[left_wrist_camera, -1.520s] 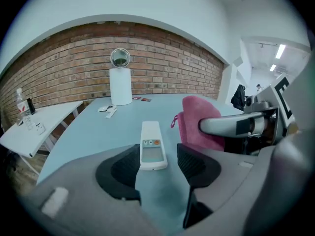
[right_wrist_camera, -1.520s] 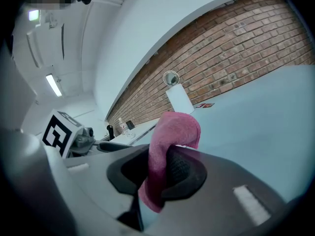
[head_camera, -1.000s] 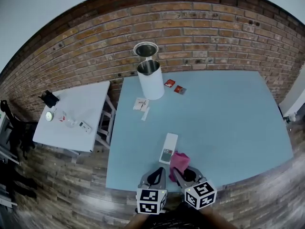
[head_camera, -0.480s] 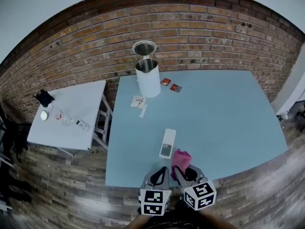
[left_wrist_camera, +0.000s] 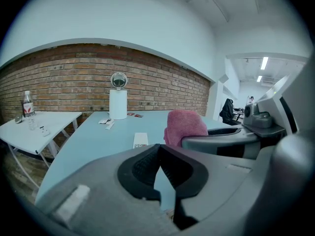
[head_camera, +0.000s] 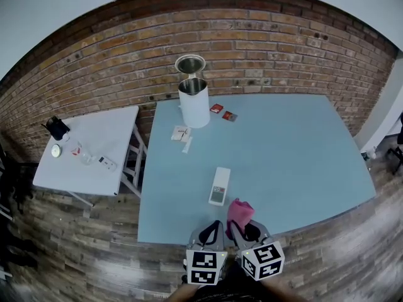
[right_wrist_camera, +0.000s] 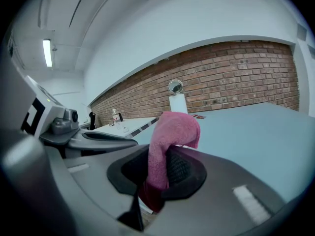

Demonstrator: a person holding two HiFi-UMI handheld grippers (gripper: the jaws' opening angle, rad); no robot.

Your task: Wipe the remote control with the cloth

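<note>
Right claw [right_wrist_camera: 162, 157] drew back from remote [head_camera: 219, 186], clamping cloth [right_wrist_camera: 171, 127]; left claw [left_wrist_camera: 158, 150] clenched, empty.

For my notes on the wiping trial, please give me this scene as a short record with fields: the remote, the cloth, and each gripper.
remote control: lies flat on the blue table, nothing touching it
cloth: pink, clamped in the right gripper, just right of the remote's near end
left gripper: shut, empty
right gripper: shut on the cloth
wiping: cloth is not on the remote
</note>
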